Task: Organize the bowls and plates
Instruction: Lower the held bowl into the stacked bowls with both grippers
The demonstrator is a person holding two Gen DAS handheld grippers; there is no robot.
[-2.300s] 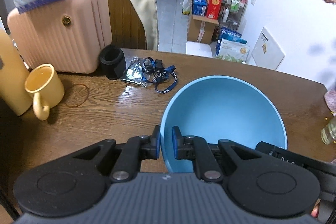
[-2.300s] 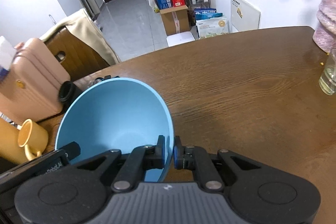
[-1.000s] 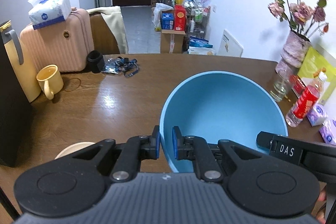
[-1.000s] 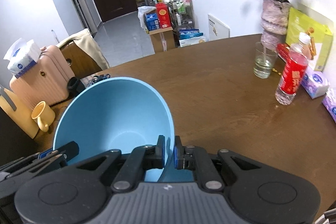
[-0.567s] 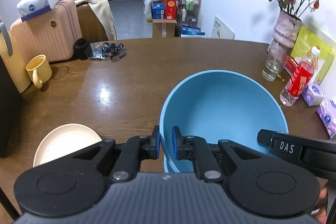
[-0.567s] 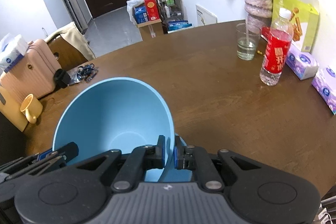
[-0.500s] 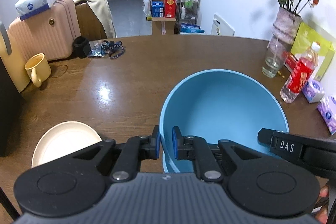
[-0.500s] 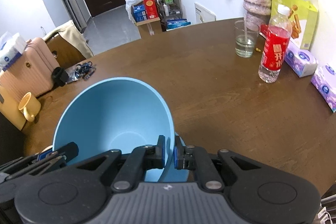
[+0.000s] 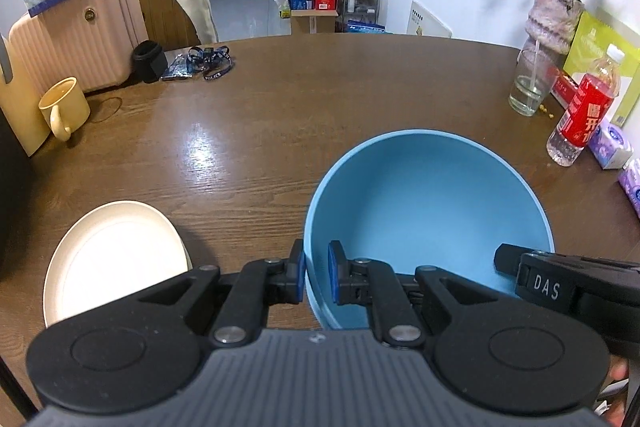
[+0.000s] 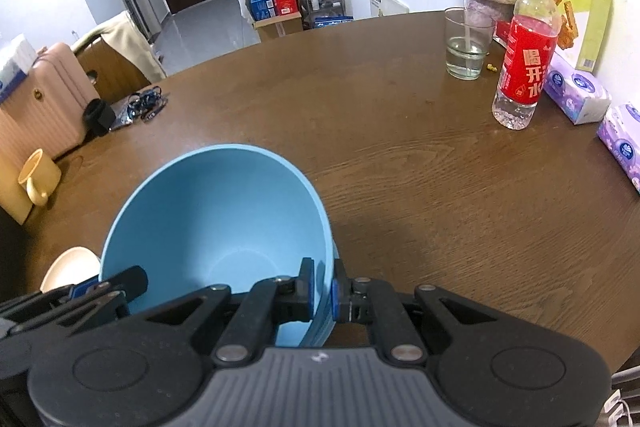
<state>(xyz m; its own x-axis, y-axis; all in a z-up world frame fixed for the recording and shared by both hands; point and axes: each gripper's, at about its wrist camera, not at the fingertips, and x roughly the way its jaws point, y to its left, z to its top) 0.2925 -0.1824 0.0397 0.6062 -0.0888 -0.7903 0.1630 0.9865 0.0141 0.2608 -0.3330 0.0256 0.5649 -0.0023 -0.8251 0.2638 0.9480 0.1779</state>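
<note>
Looking through the left wrist camera, I saw my left gripper (image 9: 316,277) pinching the blue bowl's (image 9: 428,211) near rim above the wooden table (image 9: 280,115), beside a cream plate (image 9: 116,259). Through the right wrist camera, my right gripper (image 10: 322,293) pinched the bowl's opposite rim.

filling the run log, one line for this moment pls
left gripper: shut on blue bowl rim | right gripper: shut on opposite rim | cream plate: on table

Black ribbed gripper (image 9: 316,277) body, blue pads, silver screws, "DAS" lettering
</note>
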